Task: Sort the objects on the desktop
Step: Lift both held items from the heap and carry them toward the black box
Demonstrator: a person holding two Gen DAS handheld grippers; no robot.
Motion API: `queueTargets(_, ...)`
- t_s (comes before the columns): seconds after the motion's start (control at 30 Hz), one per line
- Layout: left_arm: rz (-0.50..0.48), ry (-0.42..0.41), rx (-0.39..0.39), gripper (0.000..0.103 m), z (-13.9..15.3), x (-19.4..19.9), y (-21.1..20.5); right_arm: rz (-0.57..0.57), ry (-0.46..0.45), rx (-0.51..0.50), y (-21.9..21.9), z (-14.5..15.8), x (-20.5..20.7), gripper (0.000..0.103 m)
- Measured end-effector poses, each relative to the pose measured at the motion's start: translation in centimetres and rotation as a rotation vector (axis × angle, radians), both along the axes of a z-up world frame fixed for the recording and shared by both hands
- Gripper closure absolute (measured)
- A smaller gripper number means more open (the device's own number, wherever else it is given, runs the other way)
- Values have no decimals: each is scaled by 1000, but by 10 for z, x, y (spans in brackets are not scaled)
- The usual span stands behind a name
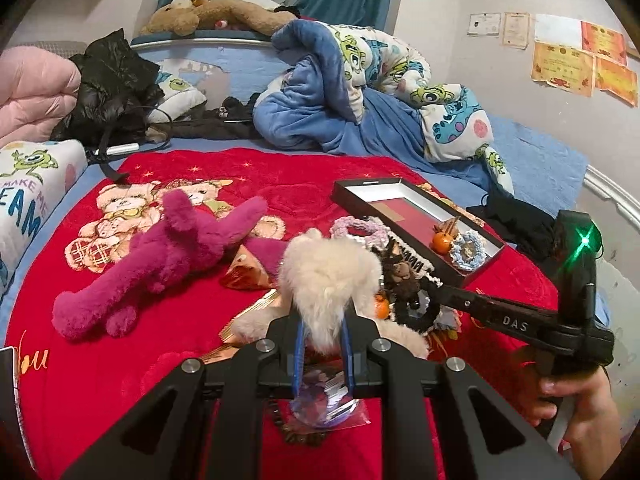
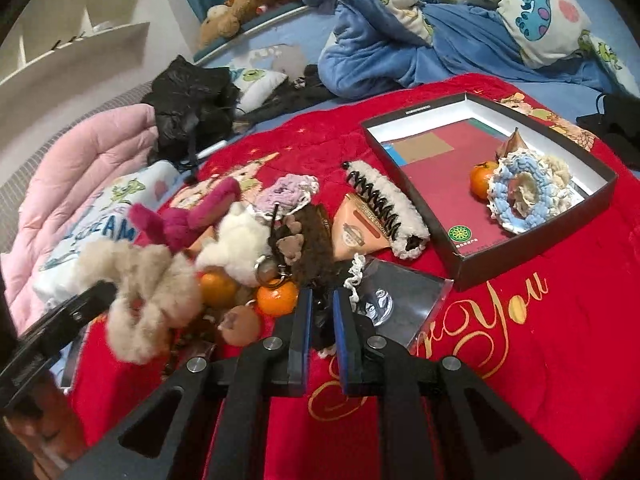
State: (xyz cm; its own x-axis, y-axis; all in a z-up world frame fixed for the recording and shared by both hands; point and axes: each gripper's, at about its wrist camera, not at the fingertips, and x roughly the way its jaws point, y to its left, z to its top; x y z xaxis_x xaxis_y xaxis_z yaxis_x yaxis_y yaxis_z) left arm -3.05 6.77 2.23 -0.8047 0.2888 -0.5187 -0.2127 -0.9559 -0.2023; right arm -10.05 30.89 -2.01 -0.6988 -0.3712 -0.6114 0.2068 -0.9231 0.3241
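Left claw (image 1: 324, 344) clamped on fluffy cream fur scrunchie (image 1: 332, 280), lifted off red blanket for sorting; right claw (image 2: 320, 320) nearly closed around small black item, open black cardboard box (image 2: 532, 256) beside.

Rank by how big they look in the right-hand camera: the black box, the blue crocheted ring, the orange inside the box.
1. black box
2. blue crocheted ring
3. orange
All lie together, so nearness hardly skews this.

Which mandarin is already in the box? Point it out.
The mandarin on the box's red floor, touching the blue crocheted ring. The other two lie in the pile outside.
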Motion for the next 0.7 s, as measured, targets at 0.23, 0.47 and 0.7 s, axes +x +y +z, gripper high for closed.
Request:
queueTargets(0.23, 11, -9, -14, 87, -6, 0, -15, -74, -39, 26, 5, -9, -18, 76)
queueTargets(0.47, 10, -14, -7, 87, -7, -2, -21, -104, -85, 85, -4, -20, -31, 78)
queueTargets(0.7, 12, -11, -10, 87, -7, -2, -22, -104, -76, 80, -11, -22, -32, 93)
